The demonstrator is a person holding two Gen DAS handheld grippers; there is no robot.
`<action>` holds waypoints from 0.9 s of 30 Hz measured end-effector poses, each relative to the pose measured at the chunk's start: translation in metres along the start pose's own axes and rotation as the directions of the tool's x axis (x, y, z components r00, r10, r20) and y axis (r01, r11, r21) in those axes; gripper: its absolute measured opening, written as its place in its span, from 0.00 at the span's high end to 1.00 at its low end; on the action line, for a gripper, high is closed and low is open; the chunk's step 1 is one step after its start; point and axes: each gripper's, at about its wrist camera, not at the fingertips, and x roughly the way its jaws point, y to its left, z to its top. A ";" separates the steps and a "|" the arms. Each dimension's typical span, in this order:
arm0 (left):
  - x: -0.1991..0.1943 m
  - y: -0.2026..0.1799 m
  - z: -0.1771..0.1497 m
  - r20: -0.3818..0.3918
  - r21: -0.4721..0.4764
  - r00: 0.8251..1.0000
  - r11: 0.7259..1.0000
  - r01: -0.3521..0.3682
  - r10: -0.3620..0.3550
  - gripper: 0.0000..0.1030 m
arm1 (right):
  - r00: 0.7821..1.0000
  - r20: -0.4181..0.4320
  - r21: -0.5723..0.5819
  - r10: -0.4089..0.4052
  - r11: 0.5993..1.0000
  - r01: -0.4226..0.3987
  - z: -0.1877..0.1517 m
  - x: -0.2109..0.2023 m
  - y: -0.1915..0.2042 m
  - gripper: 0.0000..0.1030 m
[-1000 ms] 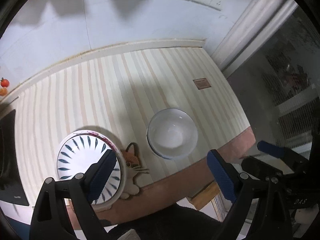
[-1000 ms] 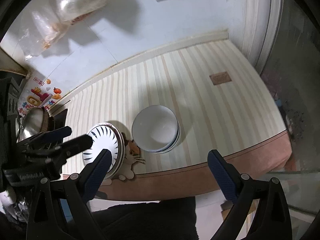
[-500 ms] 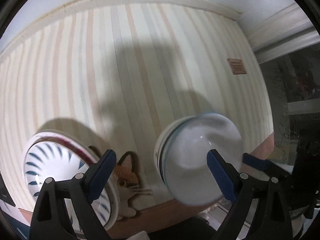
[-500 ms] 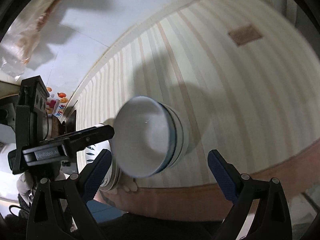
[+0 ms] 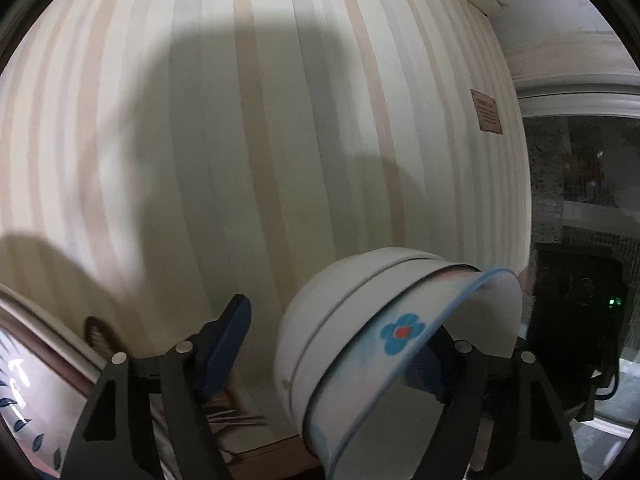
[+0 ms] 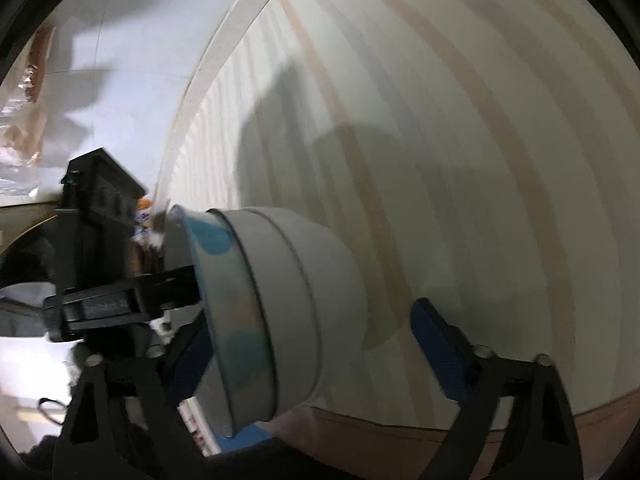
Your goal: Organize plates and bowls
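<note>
Nested bowls on striped cloth, between both tongs. Left gripper and right gripper closing across the stack from opposite sides; contact unclear. Plate just left.

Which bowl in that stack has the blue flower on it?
The top bowl, the one with the blue rim. The bowls under it are plain white outside.
</note>
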 end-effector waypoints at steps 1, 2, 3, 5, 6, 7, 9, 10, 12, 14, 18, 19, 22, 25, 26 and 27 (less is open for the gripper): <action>0.001 -0.001 0.000 -0.001 0.002 1.000 1.000 0.021 -0.021 0.36 | 1.000 -0.022 -0.001 -0.009 1.000 0.009 0.001 0.005 0.000 0.26; 0.002 -0.003 0.000 -0.007 0.004 0.999 0.999 0.039 -0.038 0.41 | 0.999 -0.033 -0.007 -0.008 1.000 0.008 0.003 0.008 0.001 0.32; 0.002 -0.004 -0.001 0.000 0.008 1.000 1.000 0.027 -0.027 0.41 | 0.999 -0.054 -0.014 0.002 1.000 -0.003 0.003 0.014 0.001 0.37; 0.002 -0.006 -0.002 0.009 0.019 1.000 1.000 0.015 -0.015 0.41 | 0.998 -0.066 -0.030 -0.006 1.000 0.004 0.003 0.022 0.005 0.37; 0.001 -0.005 -0.002 0.014 0.015 1.000 1.000 0.015 -0.015 0.41 | 0.997 -0.071 -0.029 -0.005 1.000 0.003 0.004 0.023 0.005 0.38; 0.002 -0.005 -0.002 0.018 0.012 1.000 1.000 0.013 -0.014 0.41 | 0.997 -0.072 -0.021 0.001 1.000 -0.002 0.005 0.023 0.005 0.40; 0.001 -0.008 -0.006 0.028 0.014 1.000 1.000 0.005 -0.006 0.41 | 0.998 -0.068 0.007 0.002 1.000 -0.001 0.007 0.024 0.000 0.48; 0.001 -0.007 -0.007 0.029 0.008 1.000 1.000 0.003 -0.004 0.41 | 0.998 -0.066 0.010 0.003 1.000 -0.002 0.007 0.026 0.000 0.48; 0.000 -0.004 -0.010 0.031 -0.010 1.000 1.000 0.005 -0.004 0.41 | 0.998 -0.064 0.005 -0.008 1.000 0.008 0.008 0.030 0.002 0.49; -0.001 -0.001 -0.013 0.033 -0.031 0.999 0.999 0.005 -0.004 0.41 | 0.998 -0.068 0.010 -0.012 1.000 0.013 0.011 0.032 0.004 0.49; -0.005 0.001 -0.021 0.031 -0.048 0.999 0.999 -0.011 0.013 0.41 | 0.997 -0.081 0.009 -0.014 1.000 0.015 0.017 0.038 0.012 0.49; -0.007 0.002 -0.021 0.030 -0.052 0.999 0.999 -0.012 0.014 0.41 | 0.996 -0.086 0.012 -0.011 1.000 0.012 0.018 0.040 0.013 0.49; -0.013 0.004 -0.026 0.033 -0.059 0.999 0.998 -0.016 0.018 0.41 | 0.995 -0.095 0.010 -0.007 1.000 0.008 0.019 0.037 0.014 0.49; -0.020 0.002 -0.028 0.043 -0.058 0.999 0.998 -0.020 0.022 0.41 | 0.995 -0.101 0.001 -0.003 1.000 0.003 0.021 0.037 0.019 0.49; -0.023 0.001 -0.029 0.048 -0.061 0.999 0.998 -0.019 0.022 0.41 | 0.995 -0.103 -0.001 -0.002 1.000 0.002 0.022 0.037 0.022 0.49; -0.026 0.001 -0.030 0.052 -0.059 0.998 0.998 -0.018 0.021 0.41 | 0.995 -0.105 -0.003 -0.002 1.000 0.001 0.023 0.037 0.025 0.49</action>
